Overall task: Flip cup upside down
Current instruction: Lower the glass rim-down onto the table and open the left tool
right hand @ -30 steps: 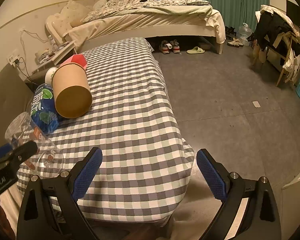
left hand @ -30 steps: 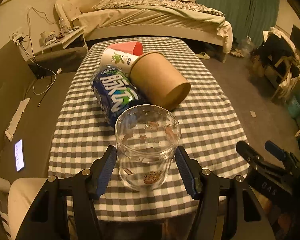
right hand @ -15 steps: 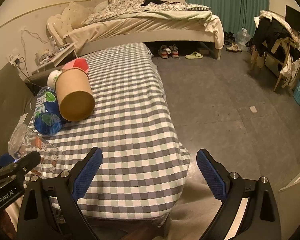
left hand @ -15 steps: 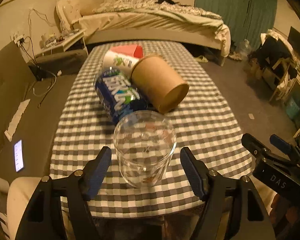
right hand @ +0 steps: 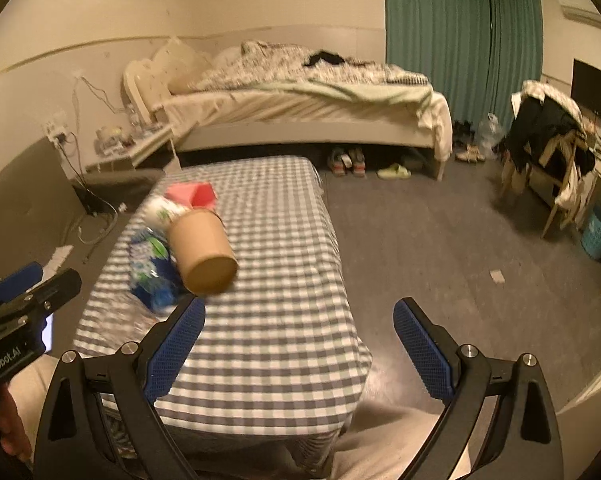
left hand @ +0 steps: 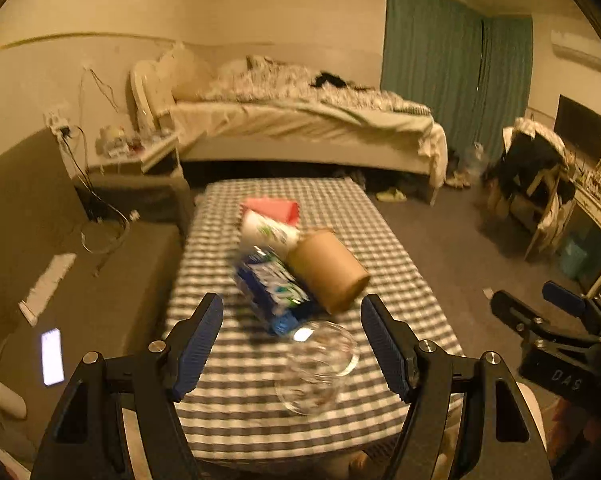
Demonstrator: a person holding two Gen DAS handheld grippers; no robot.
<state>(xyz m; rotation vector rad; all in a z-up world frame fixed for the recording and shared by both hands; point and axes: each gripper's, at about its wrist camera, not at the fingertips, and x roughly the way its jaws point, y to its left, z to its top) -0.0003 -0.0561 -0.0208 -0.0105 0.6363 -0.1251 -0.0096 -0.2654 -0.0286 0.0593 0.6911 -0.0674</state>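
The clear plastic cup (left hand: pixel 316 364) rests on the checked tablecloth (left hand: pixel 400 280) near its front edge, blurred, with its wider end up. My left gripper (left hand: pixel 292 344) is open above and behind it, and neither finger touches the cup. In the right wrist view the cup is only a faint smear (right hand: pixel 116 320) beside the left gripper (right hand: pixel 28 288). My right gripper (right hand: pixel 296 344) is open with nothing in it, over the table's right front corner. It also shows at the right edge of the left wrist view (left hand: pixel 540 308).
Behind the cup lie a blue bottle (left hand: pixel 268 288), a brown paper cup (left hand: pixel 328 276) on its side, a white cup (left hand: pixel 268 232) and a red box (left hand: pixel 272 208). A sofa with a lit phone (left hand: pixel 51 356) runs along the left. A bed stands beyond the table.
My left gripper let go of the clear cup, opened wide, then drew back and up. The cup stayed on the cloth. The right gripper rose a little and stayed open.
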